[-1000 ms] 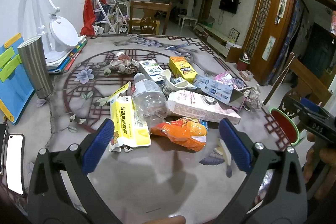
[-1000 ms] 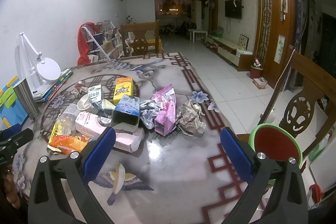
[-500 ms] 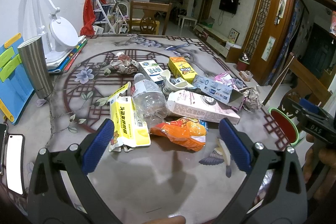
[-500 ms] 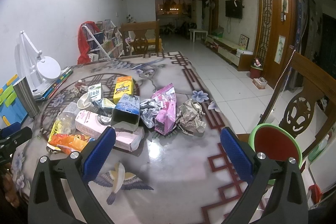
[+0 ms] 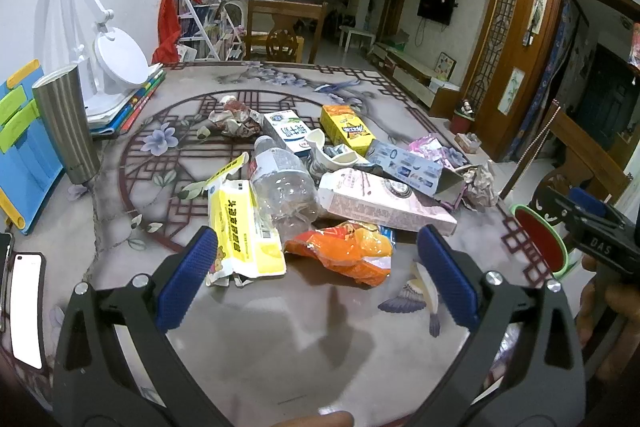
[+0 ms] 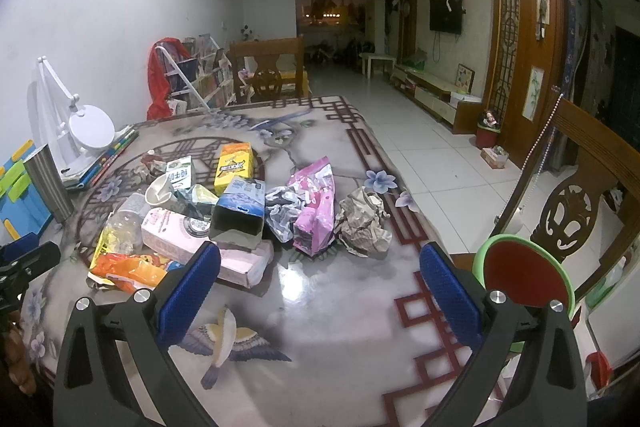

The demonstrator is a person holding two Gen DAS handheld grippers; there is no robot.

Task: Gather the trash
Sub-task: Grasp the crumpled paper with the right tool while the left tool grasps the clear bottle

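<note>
Holding both grippers above the near edge of the table [image 5: 248, 359]; I see nothing between either pair of fingers. Left gripper [image 5: 318, 277]: jaws spread wide, orange wrapper [image 5: 344, 253] just beyond them at 12 o'clock. Yellow packet [image 5: 240, 227] at 11 o'clock, touching the clear bottle [image 5: 282, 187]. Right gripper [image 6: 320, 285]: jaws equally wide, pink bag [image 6: 316, 211] at 12 o'clock, crumpled paper [image 6: 362, 223] just beside it, pink carton [image 6: 192, 239] at 10 o'clock. Red-seated stool [image 6: 524, 275] at 3 o'clock, off the table.

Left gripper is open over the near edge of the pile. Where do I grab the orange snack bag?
Pinch the orange snack bag across its puffed, crumpled middle, coming from the near side with the left gripper. It lies flat at the pile's front edge with nothing on top.
</note>
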